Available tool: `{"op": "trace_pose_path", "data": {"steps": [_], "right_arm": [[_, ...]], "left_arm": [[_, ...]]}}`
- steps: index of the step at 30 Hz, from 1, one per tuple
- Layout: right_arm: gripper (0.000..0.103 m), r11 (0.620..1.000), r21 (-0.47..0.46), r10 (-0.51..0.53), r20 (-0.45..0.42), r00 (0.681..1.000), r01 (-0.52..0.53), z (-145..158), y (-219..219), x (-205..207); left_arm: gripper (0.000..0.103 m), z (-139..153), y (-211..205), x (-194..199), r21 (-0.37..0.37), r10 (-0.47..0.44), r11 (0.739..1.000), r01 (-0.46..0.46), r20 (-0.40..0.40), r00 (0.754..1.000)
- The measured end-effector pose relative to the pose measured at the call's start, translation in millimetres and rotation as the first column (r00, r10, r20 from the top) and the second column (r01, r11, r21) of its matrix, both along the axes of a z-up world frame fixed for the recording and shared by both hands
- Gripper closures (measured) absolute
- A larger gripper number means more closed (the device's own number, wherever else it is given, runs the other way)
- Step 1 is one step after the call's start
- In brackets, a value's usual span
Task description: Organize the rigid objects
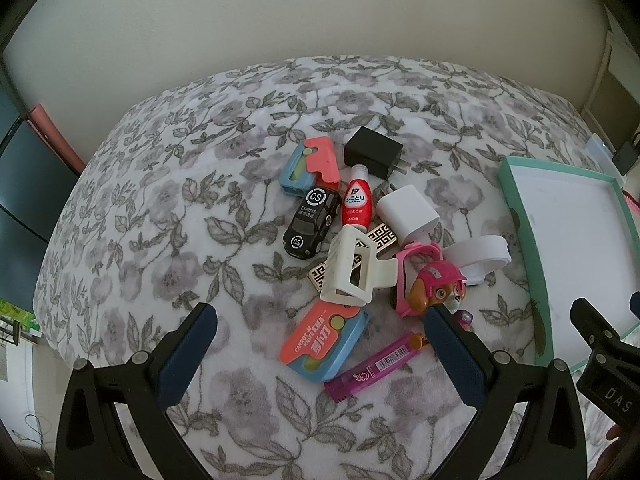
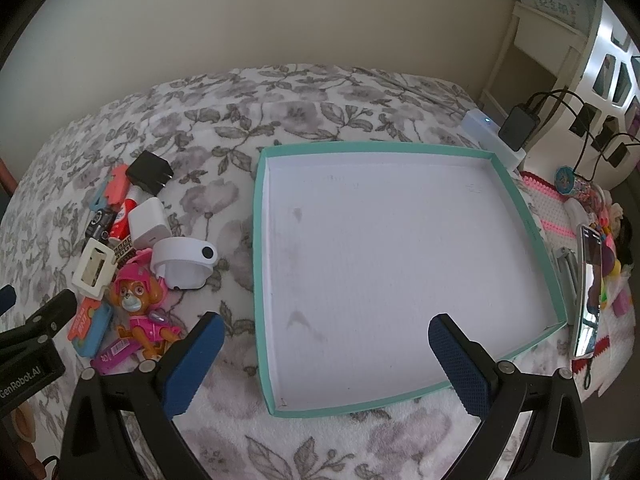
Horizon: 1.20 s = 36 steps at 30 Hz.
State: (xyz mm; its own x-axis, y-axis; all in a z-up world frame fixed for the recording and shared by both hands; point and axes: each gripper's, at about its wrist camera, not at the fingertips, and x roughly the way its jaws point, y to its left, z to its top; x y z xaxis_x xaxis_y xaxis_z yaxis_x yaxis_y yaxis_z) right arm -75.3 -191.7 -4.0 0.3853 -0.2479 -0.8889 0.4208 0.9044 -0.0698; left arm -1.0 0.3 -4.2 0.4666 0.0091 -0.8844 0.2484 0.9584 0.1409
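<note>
Both grippers are hovering spread and empty: the pile is lying on the bed, the tray beside it is standing empty.

We are judging the main risk to be the crowding: the hair clip (image 1: pixel 356 270) is resting across the carrot knife (image 1: pixel 324 344) and touching the pup toy (image 1: pixel 438 290), so closing on one piece is likely to drag or tip its neighbours on the soft floral bed (image 1: pixel 160 208). The lighter (image 1: pixel 374 368) is lying flat and low, inviting a slip. We are seeing the left gripper (image 1: pixel 320 354) wide apart above the near pieces, touching nothing; the right gripper (image 2: pixel 326 364) is equally wide over the tray (image 2: pixel 260 240), holding nothing.
</note>
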Motion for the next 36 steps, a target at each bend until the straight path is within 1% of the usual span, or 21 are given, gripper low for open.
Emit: {"op": "trace_pose_path", "data": {"steps": [36], "right_arm": [[0.000, 1.000, -0.003, 0.020, -0.037, 0.999, -0.020, -2.9, 2.4, 3.7]], "left_arm": [[0.000, 0.4, -0.6, 0.4, 0.005, 0.000, 1.000, 0.000, -0.002, 1.000]]}}
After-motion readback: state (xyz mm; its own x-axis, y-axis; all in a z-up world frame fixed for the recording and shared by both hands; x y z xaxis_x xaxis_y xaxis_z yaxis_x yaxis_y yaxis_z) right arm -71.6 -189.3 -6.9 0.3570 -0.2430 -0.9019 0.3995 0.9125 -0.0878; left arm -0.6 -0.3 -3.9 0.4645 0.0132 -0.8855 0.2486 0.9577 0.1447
